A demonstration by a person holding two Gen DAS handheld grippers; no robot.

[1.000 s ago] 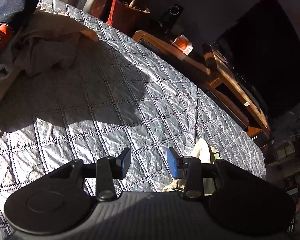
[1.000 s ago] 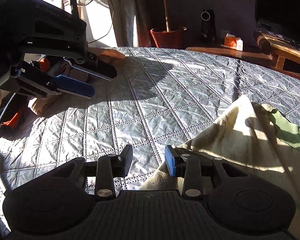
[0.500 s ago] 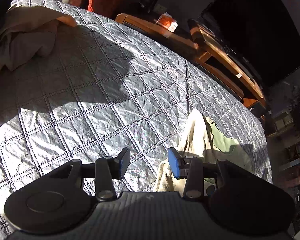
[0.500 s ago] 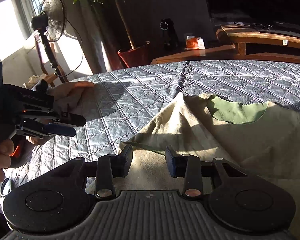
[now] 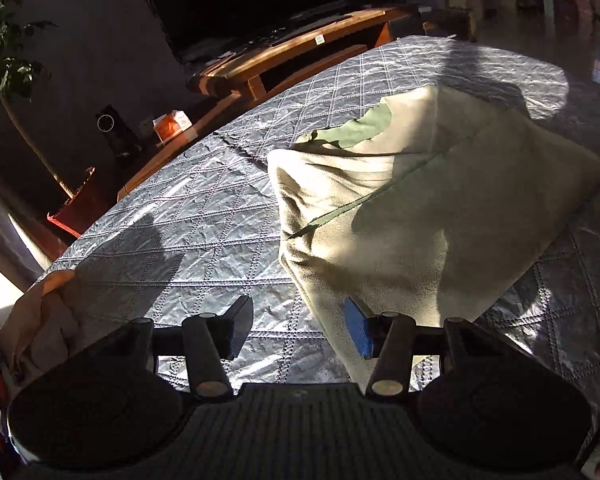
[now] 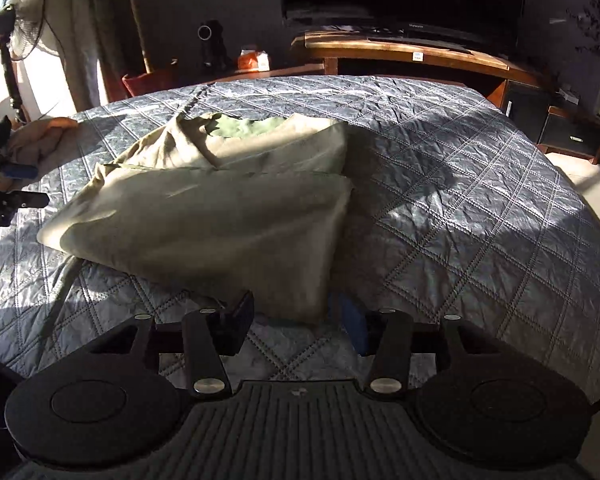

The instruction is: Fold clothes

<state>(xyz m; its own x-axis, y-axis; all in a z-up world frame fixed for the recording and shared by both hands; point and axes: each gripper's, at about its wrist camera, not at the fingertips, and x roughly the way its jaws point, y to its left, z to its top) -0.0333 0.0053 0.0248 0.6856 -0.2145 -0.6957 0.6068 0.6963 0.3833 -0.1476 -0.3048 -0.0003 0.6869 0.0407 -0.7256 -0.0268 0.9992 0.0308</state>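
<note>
Left wrist view: the left tool (image 5: 298, 326) is opening, its pads clear of the cream garment (image 5: 420, 216), whose edge lies by the blue pad on the quilt (image 5: 188, 216).

Right wrist view: the right tool (image 6: 300, 322) is opening; the garment's corner droops between its pads, unpinched.

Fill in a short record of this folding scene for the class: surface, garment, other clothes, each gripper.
surface: grey quilted cover
garment: cream fleece garment with green lining, lying folded over on the cover
other clothes: beige pile at the cover's edge
left gripper: opening, nothing pinched; garment edge by its blue finger
right gripper: opening, garment corner hanging loose between its fingers
background: wooden TV stand
</note>
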